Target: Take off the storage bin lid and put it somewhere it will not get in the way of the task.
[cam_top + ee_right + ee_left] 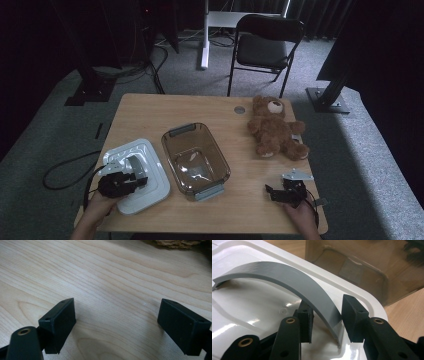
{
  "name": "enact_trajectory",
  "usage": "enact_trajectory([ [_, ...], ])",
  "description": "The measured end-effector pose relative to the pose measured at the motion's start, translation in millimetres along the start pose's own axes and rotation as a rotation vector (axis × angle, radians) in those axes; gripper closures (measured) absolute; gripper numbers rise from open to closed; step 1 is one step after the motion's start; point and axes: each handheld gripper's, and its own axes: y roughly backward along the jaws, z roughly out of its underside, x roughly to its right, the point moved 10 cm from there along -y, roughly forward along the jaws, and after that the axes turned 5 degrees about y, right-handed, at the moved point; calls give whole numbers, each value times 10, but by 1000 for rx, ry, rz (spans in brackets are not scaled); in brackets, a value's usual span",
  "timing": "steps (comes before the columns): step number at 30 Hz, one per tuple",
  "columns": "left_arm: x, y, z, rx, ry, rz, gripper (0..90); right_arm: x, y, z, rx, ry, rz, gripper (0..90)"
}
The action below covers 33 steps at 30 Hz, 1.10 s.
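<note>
A white lid (pixel 152 172) with a curved grey handle (pixel 287 275) lies at the table's near left, next to a clear brown container (pixel 169 152) with grey end clips. My left gripper (pixel 134 177) reaches down onto the lid, and its jaws (pixel 329 304) are shut on the two edges of the handle's band. The container's wall (pixel 362 270) rises just beyond the lid. At the near right my right gripper (pixel 276 187) rests low over bare wood. Its jaws (pixel 117 312) stand wide apart with nothing between them.
A brown teddy bear (pixel 275 127) sits at the far right of the wooden table (pixel 150 115). The container is empty inside. A small round grey cap (pixel 239 109) is set into the tabletop near the far edge. A folding chair (pixel 267 45) stands behind the table.
</note>
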Motion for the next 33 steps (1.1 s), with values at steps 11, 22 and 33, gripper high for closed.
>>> enact_trajectory([
  [11, 23, -204, 44, -40, -17, 34, 633, 0, 0, 0, 0, 0, 0, 142],
  [22, 32, -383, 78, -81, -25, 34, 628, 3, 0, 0, 0, -3, 2, 142],
  [33, -12, -435, 102, -91, 4, 1, 389, 3, 0, 0, 0, -3, 2, 142],
])
